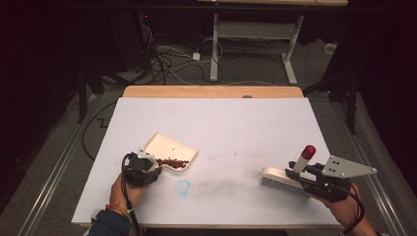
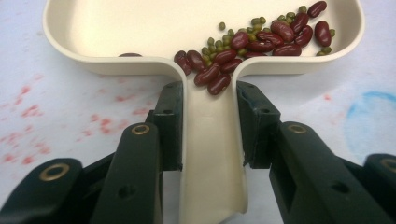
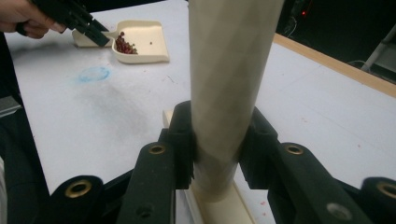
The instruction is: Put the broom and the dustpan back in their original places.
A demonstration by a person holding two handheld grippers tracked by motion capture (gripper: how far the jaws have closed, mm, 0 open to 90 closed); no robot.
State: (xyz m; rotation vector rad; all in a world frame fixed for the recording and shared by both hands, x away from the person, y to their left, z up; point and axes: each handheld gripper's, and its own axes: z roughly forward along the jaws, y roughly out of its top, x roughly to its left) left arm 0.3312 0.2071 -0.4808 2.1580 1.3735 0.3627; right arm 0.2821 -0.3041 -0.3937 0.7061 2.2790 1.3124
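Gripping state, left: the left gripper (image 2: 209, 116) pinched the handle of the cream dustpan (image 2: 205, 32), one of the fingers (image 2: 170, 121) pressed flat against each side of the handle.
Gripping state, right: the right gripper (image 3: 217, 140) pinched the round cream handle of the brush (image 3: 231, 70), fingers clamped on both sides of it.
Dustpan position: the dustpan (image 1: 169, 150) lay on the left half of the desk (image 1: 236, 123), its handle running back between the left fingers and its open pan facing away from the hand.
Dustpan contents: red beans (image 2: 261, 44) mixed with small green beans (image 2: 229, 37) were heaped in the pan where the handle joins it, some lying in the mouth of the handle channel just ahead of the fingertips. One red bean lay apart at the rear wall.
Brush position: the brush (image 1: 287, 177) sat bristles-down on the right half of the desk, its handle tilted up and ending in a red cap (image 1: 309, 151). The right gripper (image 1: 314, 179) held it low on the handle, near the brush head.
Separation: dustpan and brush were well apart.
Desk surface: white sheet over a wooden top, marked by a blue ring (image 1: 183, 187) near the dustpan, a grey smear between the two tools, and faint red flecks.
Room: dark surroundings; cables (image 1: 167, 61) lay on the floor beyond the desk, beside a white desk frame (image 1: 255, 34).
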